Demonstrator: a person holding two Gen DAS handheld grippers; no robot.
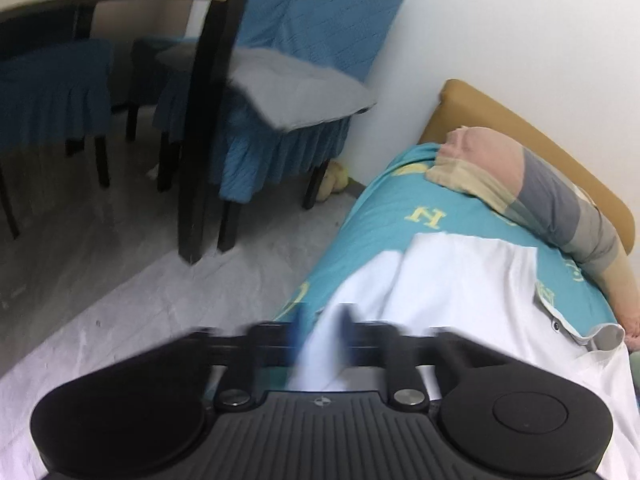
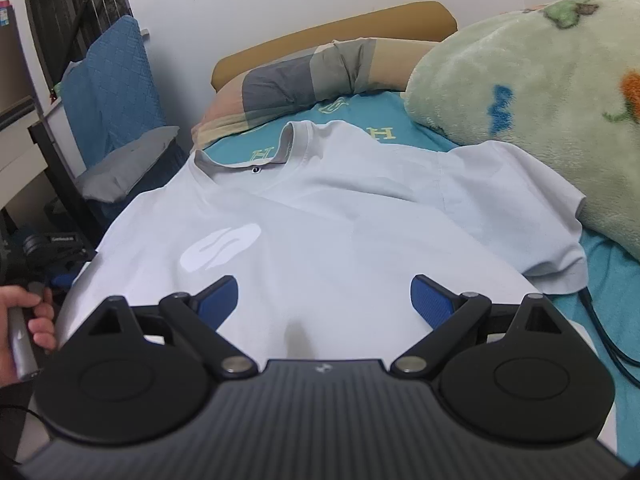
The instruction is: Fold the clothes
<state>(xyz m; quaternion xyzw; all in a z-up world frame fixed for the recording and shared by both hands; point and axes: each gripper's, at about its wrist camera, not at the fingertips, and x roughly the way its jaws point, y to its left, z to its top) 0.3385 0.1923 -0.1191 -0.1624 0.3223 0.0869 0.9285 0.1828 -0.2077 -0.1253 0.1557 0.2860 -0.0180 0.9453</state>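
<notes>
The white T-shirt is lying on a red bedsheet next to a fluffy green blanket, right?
Not quite. The right wrist view shows the white T-shirt on a teal bedsheet with yellow letters, not a red one. The fluffy green blanket is beside it.

Yellow serif letter "H" printed on teal bedsheet (image 1: 400, 216), seen upside down in left wrist view; same "H" repeated on sheet near shirt collar in right wrist view. White swirl logo (image 2: 220, 246) on chest of white T-shirt (image 2: 320, 240), no letters. Small white lettering on black device (image 2: 60, 240) at left edge, too blurred to read.
</notes>
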